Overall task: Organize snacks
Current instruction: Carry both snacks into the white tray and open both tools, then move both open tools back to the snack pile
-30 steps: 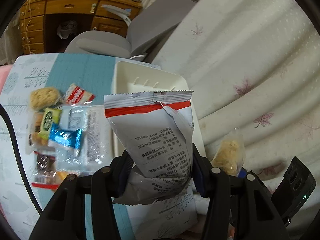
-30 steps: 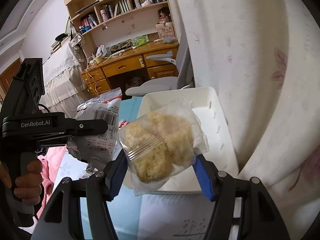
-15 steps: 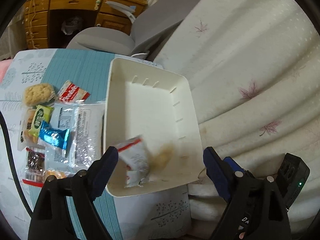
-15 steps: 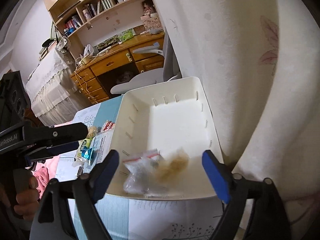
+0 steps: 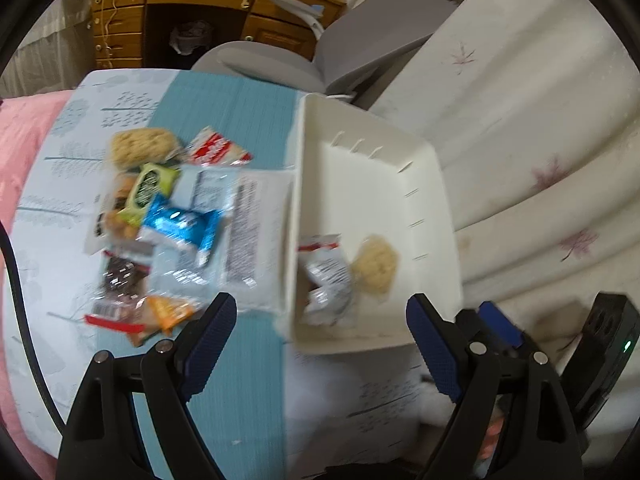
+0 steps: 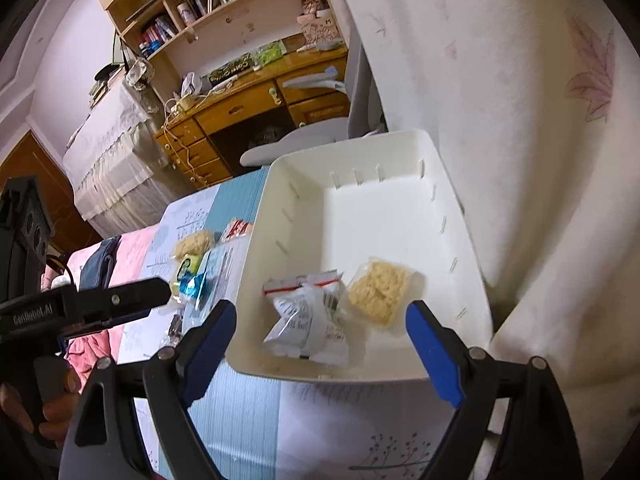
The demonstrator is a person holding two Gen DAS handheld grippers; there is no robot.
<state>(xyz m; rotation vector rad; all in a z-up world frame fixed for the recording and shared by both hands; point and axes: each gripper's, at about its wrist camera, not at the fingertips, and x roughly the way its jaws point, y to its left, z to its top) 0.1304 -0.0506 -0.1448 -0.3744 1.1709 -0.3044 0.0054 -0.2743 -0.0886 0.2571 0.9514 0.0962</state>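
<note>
A white plastic bin (image 5: 400,152) (image 6: 384,200) stands on the table by the curtain. Inside its near end lie a silver packet with a red stripe (image 5: 328,276) (image 6: 308,316) and a clear bag of yellow crispy snack (image 5: 378,260) (image 6: 380,288). A pile of snacks (image 5: 168,216) (image 6: 192,268) lies left of the bin. My left gripper (image 5: 320,340) is open and empty above the bin's near edge. My right gripper (image 6: 320,340) is open and empty just before the bin. The left gripper also shows in the right wrist view (image 6: 120,304).
The table has a teal and white patterned cloth (image 5: 224,104). A white curtain (image 5: 520,120) hangs right of the bin. A grey chair (image 5: 320,56) and a wooden desk (image 5: 192,8) stand behind the table. Pink fabric (image 5: 20,140) lies at the left.
Both grippers opened and dropped their snacks; the silver packet and the yellow snack bag now lie still in the bin. Both grippers have drawn back a little.
</note>
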